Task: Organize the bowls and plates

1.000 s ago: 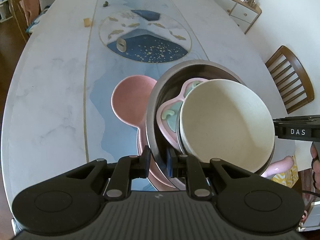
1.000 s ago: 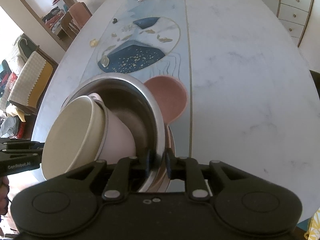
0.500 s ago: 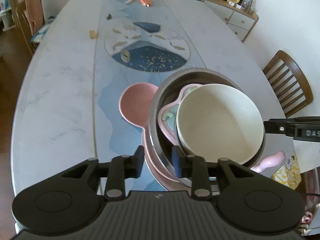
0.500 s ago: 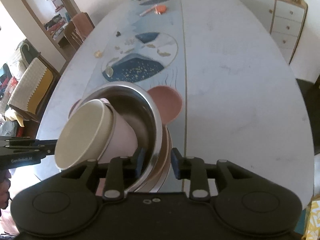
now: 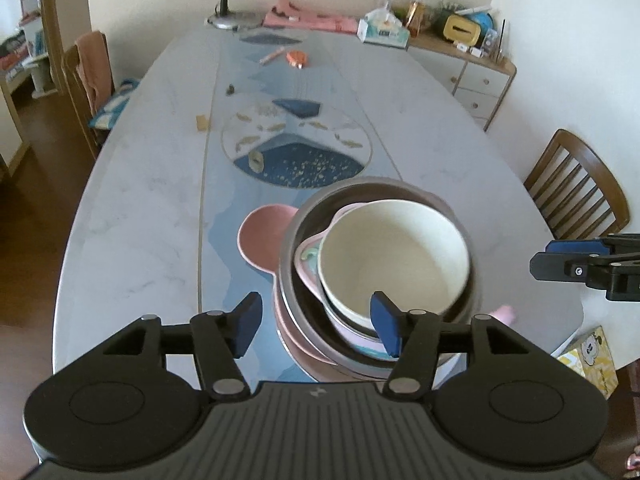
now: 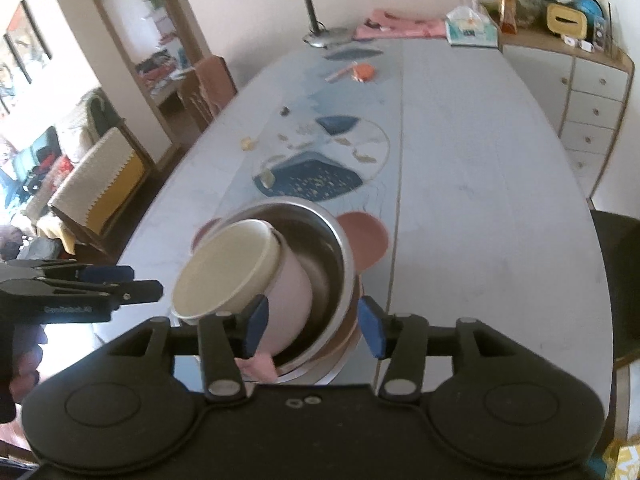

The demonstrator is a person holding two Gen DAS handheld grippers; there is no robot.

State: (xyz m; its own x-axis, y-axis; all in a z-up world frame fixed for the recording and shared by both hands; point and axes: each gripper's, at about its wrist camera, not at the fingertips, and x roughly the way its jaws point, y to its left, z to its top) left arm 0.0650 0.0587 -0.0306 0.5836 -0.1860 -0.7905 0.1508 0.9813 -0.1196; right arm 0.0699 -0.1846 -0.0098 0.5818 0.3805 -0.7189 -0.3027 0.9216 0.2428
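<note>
Near the front edge of the long marble table (image 5: pixel 140 200) stands a stack. A pink eared plate (image 5: pixel 260 240) lies at the bottom, and a steel bowl (image 5: pixel 384 188) sits on it. A pink bowl (image 6: pixel 292 296) and a cream bowl (image 5: pixel 392 252) rest tilted inside the steel bowl. My left gripper (image 5: pixel 316 324) hovers just off the stack's near rim, its jaws opening, the pads clear of the dishes. My right gripper (image 6: pixel 313 330) is on the opposite side, its jaws also opening around the steel bowl's (image 6: pixel 320 240) rim without touching it. Each gripper shows in the other's view.
A wooden chair (image 5: pixel 576 192) stands at the table's right, another with a cloth (image 5: pixel 92 76) at the left. At the far end are a desk lamp (image 5: pixel 232 20), a tissue box (image 5: pixel 384 30) and a drawer cabinet (image 5: pixel 476 80). Small items lie along the blue runner (image 5: pixel 298 58).
Both grippers let go of the steel bowl's rim, spread their jaws, and drew back and up. The stack stayed on the table.
</note>
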